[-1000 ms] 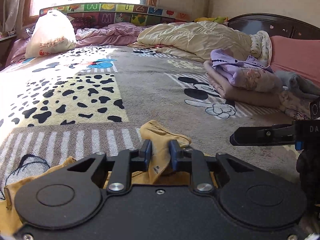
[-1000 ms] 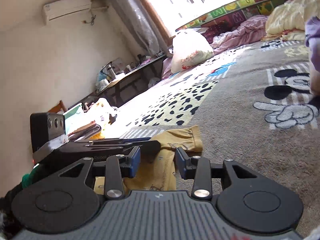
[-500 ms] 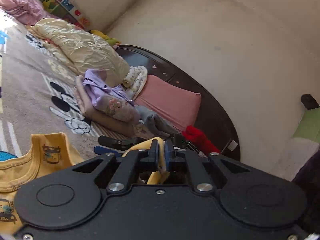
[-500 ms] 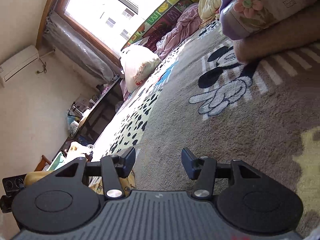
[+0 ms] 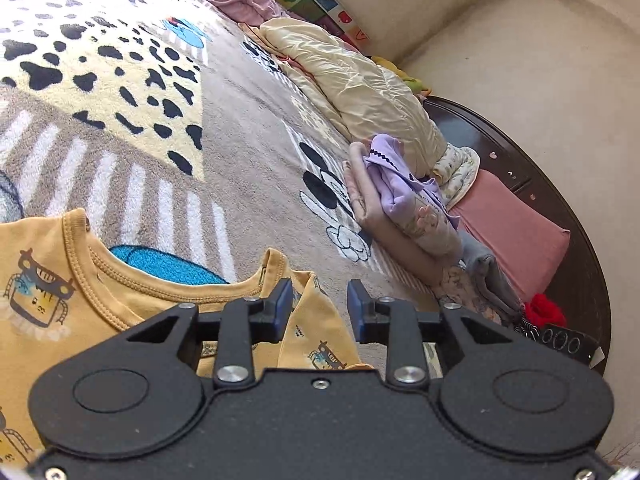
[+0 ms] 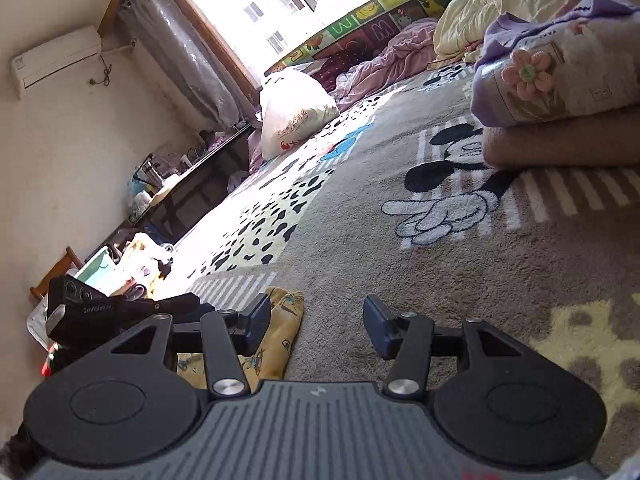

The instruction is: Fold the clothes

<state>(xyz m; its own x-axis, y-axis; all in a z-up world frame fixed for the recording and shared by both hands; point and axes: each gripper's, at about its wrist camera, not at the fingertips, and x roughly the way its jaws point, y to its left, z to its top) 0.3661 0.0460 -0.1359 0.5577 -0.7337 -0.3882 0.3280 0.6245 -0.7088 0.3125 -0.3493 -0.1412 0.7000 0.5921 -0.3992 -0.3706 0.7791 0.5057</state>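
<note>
A yellow child's shirt (image 5: pixel 100 300) with robot prints lies flat on the patterned blanket (image 5: pixel 240 120), neckline up. A folded flap of it (image 5: pixel 316 336) lies under and between the fingers of my left gripper (image 5: pixel 318 310). Its jaws are opening and the pads stand clear of the cloth. In the right wrist view an edge of the shirt (image 6: pixel 286 324) lies beside the left finger of my right gripper (image 6: pixel 318 322). That gripper is open over the grey blanket (image 6: pixel 400 280) and holds nothing. The left gripper's black body (image 6: pixel 100 312) shows at the left.
A stack of folded clothes (image 5: pixel 404 204) (image 6: pixel 560 80) sits ahead on the bed, with a cream quilt (image 5: pixel 360 88) behind it. A pink pillow (image 5: pixel 516 224) leans on the dark headboard (image 5: pixel 568 216). A white bag (image 6: pixel 296 112) lies under the window. A cluttered table (image 6: pixel 188 188) stands beside the bed.
The left gripper, shut on a yellow fold before, has swung round, rolled and parted its jaws, so the fold lies loose. The right gripper has opened wider and moved off the shirt.
</note>
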